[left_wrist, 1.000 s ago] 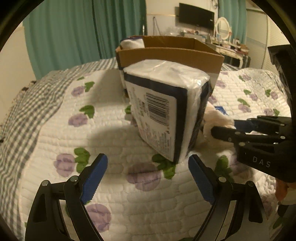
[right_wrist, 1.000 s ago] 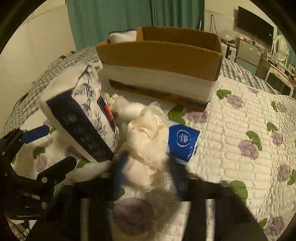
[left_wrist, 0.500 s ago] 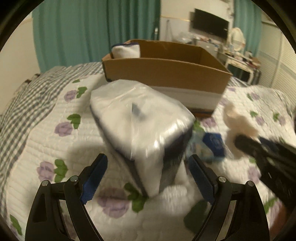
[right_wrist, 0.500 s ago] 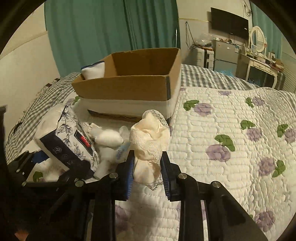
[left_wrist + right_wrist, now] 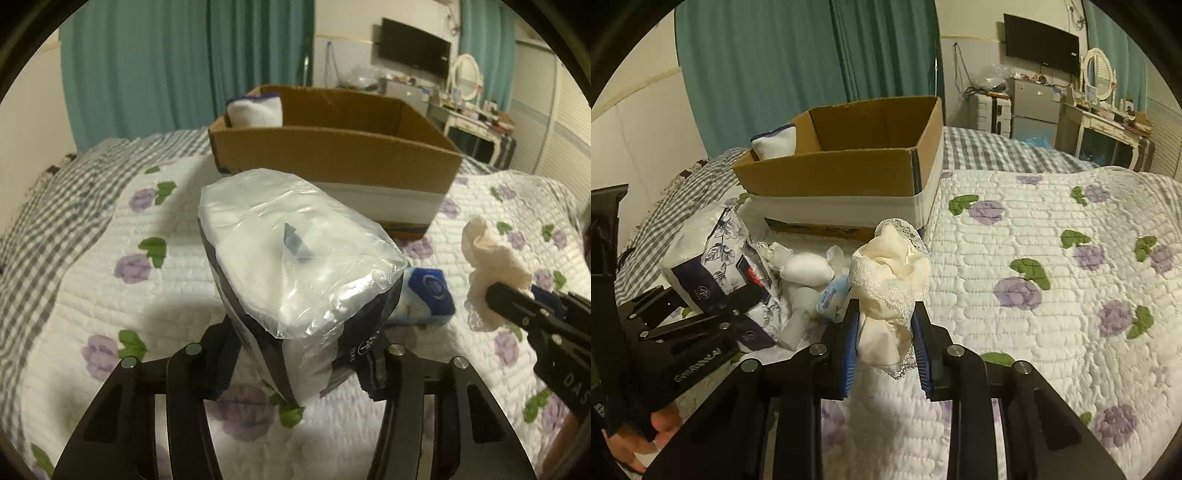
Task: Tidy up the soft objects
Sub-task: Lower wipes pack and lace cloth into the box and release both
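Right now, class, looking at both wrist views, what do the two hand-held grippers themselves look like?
Both are black, angular linkage frames with silver rivets. The left gripper and the right gripper carry ribbed blue pads on their fingers. White lettering marks each body, reading partly "DAS" on the right one. No cables or sleeves show.

Tissue pack (image 5: 295,266) before box (image 5: 332,162)
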The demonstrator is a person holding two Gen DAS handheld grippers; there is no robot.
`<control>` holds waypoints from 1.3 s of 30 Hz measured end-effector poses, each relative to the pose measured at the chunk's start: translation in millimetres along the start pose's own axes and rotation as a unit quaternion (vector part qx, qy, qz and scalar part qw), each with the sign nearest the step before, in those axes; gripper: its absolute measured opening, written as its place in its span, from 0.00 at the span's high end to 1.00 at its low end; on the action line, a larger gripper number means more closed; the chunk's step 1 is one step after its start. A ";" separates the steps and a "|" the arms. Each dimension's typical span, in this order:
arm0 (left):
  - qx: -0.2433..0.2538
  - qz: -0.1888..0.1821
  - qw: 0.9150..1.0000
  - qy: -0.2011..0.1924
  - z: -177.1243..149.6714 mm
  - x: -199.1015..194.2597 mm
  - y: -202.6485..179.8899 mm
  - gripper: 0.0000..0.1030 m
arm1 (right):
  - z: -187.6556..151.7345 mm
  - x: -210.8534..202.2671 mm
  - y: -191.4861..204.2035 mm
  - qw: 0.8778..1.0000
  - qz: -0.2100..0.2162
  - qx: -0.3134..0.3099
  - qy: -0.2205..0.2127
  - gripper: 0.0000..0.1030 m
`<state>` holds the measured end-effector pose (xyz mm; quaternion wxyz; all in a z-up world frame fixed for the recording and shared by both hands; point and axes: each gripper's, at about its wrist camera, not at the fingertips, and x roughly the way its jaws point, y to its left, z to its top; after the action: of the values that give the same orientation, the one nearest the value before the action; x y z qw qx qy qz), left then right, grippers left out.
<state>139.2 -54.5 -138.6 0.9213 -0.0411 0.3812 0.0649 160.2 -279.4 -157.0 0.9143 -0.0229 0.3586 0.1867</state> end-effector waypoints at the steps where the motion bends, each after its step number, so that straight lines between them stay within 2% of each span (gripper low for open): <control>1: 0.005 -0.004 1.000 -0.003 -1.1 -4.2 1.6 0.51 | -0.7 -4.4 1.2 1.000 -0.005 -0.002 -0.003 0.74; 10: 0.054 -0.039 0.997 -0.039 -2.0 -53.4 11.8 0.51 | 0.1 -47.5 21.5 0.999 -0.017 -0.014 -0.039 0.74; 14: 0.076 -0.060 0.993 -0.069 4.8 -85.8 17.8 0.51 | 5.4 -64.1 30.4 0.998 -0.014 -0.017 -0.051 0.75; 19: 0.091 -0.080 0.989 -0.085 25.7 -111.6 22.6 0.51 | 28.4 -78.9 36.4 0.997 0.004 -0.024 -0.067 0.75; 23: 0.107 -0.095 0.985 -0.098 52.6 -120.0 23.7 0.51 | 62.3 -83.0 39.0 0.995 0.008 -0.046 -0.084 0.75; 28: 0.118 -0.106 0.981 -0.112 99.5 -102.7 23.3 0.51 | 118.5 -65.8 30.9 0.993 0.035 -0.037 -0.103 0.75; 30: 0.130 -0.092 0.980 -0.116 119.9 -88.2 18.2 0.51 | 137.1 -49.8 26.6 0.994 0.034 -0.034 -0.102 0.75; 35: 0.140 -0.090 0.981 -0.104 166.1 -26.0 11.3 0.51 | 171.9 8.8 11.5 0.996 0.040 -0.020 -0.080 0.75; 39: 0.149 -0.085 0.981 -0.087 181.3 23.4 6.0 0.46 | 187.1 54.2 -2.1 0.997 0.040 -0.005 -0.069 0.75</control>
<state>281.0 -23.8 -27.3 0.9488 0.0701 0.3005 -0.0678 318.5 -230.8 -54.4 0.9287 -0.0005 0.2943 0.2257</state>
